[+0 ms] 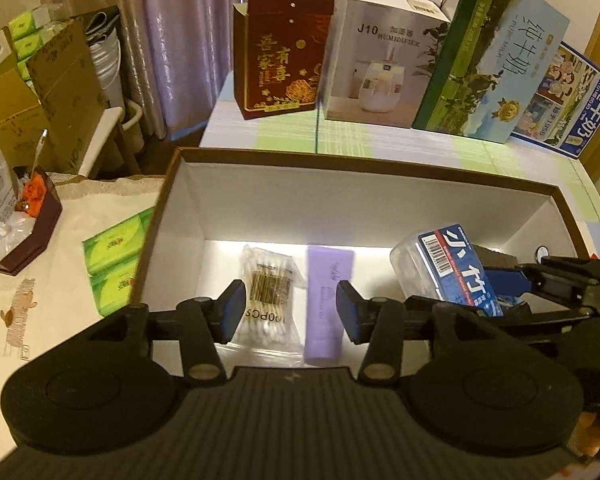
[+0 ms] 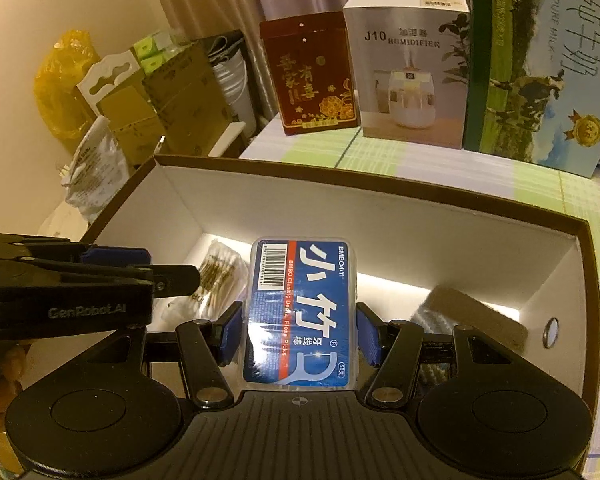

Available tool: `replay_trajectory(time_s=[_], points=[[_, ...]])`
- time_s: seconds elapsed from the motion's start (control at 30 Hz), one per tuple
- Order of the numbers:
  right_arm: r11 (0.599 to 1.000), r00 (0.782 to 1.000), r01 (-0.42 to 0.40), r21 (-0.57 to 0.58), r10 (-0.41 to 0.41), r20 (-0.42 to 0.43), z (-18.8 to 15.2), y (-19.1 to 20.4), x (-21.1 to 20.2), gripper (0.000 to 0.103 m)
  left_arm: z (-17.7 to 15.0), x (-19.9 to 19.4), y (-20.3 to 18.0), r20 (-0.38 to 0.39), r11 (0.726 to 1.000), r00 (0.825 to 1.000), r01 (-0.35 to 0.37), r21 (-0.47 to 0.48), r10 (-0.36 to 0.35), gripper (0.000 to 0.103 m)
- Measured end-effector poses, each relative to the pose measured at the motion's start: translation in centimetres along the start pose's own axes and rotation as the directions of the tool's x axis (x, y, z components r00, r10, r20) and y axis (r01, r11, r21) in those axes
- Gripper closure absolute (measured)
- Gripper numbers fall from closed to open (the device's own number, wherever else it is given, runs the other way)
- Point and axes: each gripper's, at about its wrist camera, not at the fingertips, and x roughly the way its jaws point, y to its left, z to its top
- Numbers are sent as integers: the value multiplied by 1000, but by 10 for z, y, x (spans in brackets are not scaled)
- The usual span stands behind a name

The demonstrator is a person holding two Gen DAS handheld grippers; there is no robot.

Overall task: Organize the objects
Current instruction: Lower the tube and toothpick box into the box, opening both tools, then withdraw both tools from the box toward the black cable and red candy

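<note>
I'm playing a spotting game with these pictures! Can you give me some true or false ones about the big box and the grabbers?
1. The right gripper holds a blue dental floss pick box. True.
2. The lilac plastic tube lies outside the white-lined cardboard box. False: it lies inside, on the floor.
3. A clear bag of cotton swabs lies beside the tube. True.
4. The left gripper grips the tube. False: its pads stand apart, holding nothing.
</note>
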Motion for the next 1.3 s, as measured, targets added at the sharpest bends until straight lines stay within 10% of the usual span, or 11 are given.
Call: replay_trajectory(time_s=[1.3], points=[[998, 996, 62, 24, -63, 70, -32, -13, -88, 5, -27, -70, -26, 41, 999, 999, 35, -12, -35, 18]])
